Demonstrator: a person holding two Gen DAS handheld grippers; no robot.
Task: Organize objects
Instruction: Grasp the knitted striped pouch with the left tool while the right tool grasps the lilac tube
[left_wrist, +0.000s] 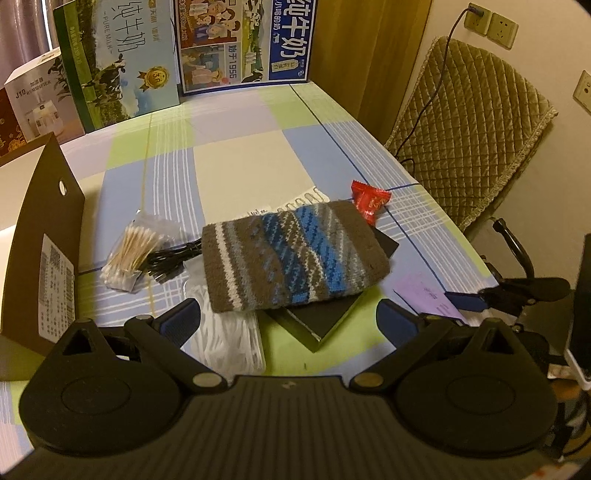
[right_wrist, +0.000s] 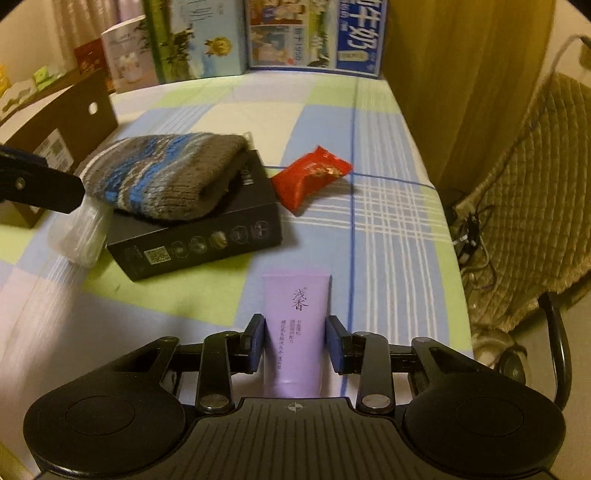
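Purple tube flat on tabletop, near edge, clamped between right gripper fingers, likely for lifting. Left gripper fingers spread, empty, over knitted cloth draped on black box.

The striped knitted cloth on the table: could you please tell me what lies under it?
The striped knitted cloth rests on a black box. A clear plastic packet pokes out beside the box. Whatever else the cloth covers cannot be seen.
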